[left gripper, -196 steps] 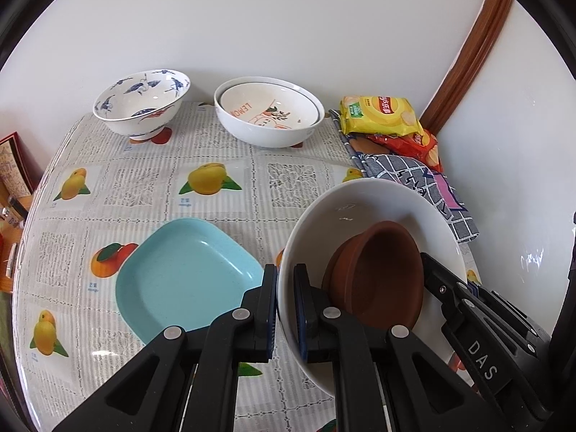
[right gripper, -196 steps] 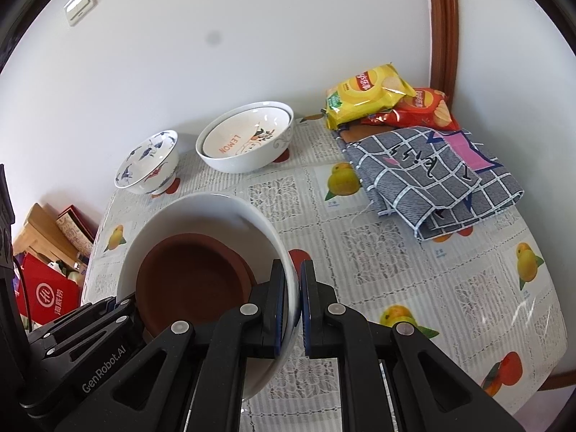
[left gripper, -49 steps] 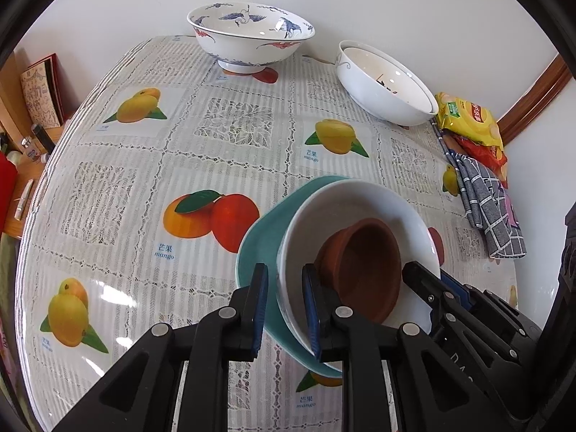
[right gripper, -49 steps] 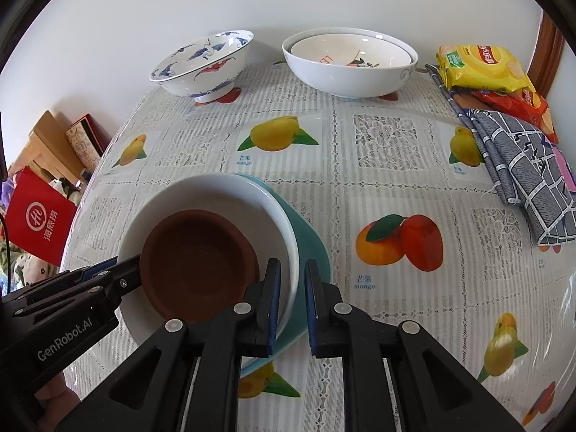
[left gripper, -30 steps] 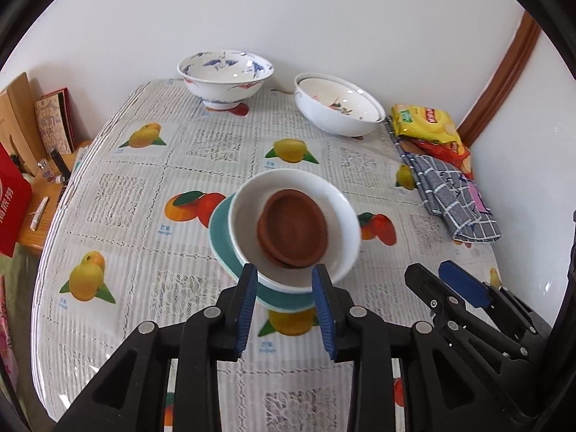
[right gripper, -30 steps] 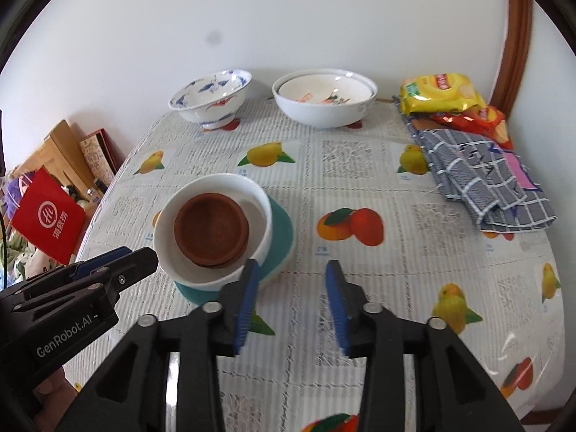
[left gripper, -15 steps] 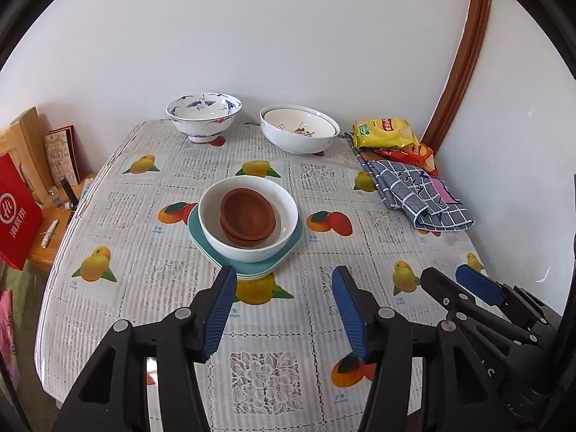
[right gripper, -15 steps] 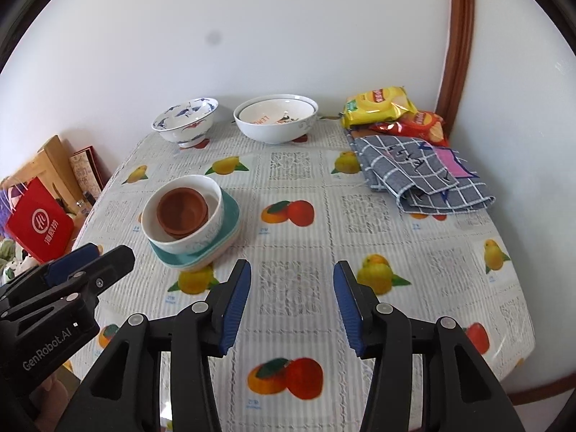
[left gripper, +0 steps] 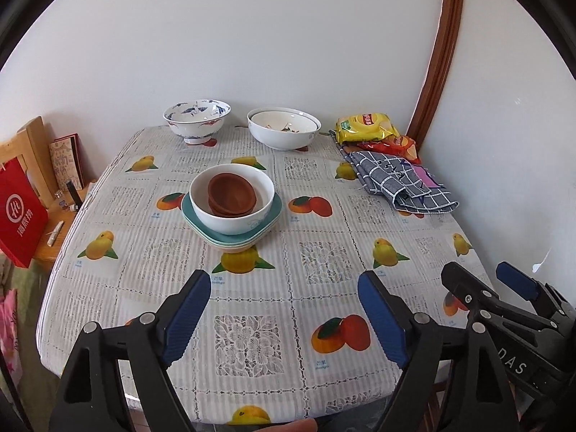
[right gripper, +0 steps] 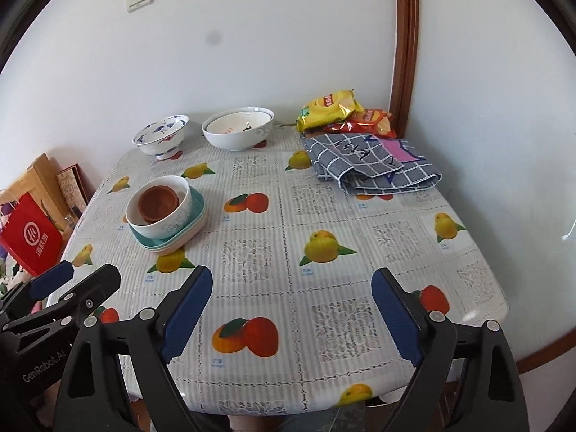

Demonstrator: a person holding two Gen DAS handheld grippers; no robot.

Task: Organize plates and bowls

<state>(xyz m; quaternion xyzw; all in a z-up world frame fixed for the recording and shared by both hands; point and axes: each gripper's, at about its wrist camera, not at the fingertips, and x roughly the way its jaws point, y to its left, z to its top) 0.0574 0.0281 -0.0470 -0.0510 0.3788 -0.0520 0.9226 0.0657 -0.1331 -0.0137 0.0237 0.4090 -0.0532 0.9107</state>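
Counted on the surface (left gripper: 252, 338): bowls, plates, snack bags, one cloth.

Five bowls show: two brown bowls (left gripper: 232, 194) nested in one white bowl (left gripper: 234, 216) near the centre, one blue-patterned bowl (left gripper: 197, 119) at 11 o'clock, and one large white bowl (left gripper: 283, 130) at 12 o'clock, with what looks like a second bowl nested inside it. Two plates are stacked: a teal plate (left gripper: 270, 216) on a cream plate (left gripper: 234, 248). Two snack bags (left gripper: 367, 127) and one checked cloth (left gripper: 399, 180) sit at 1 o'clock.

Brown bowl (left gripper: 232, 193) in white bowl (left gripper: 232, 216); fruit-print tablecloth (left gripper: 324, 259)
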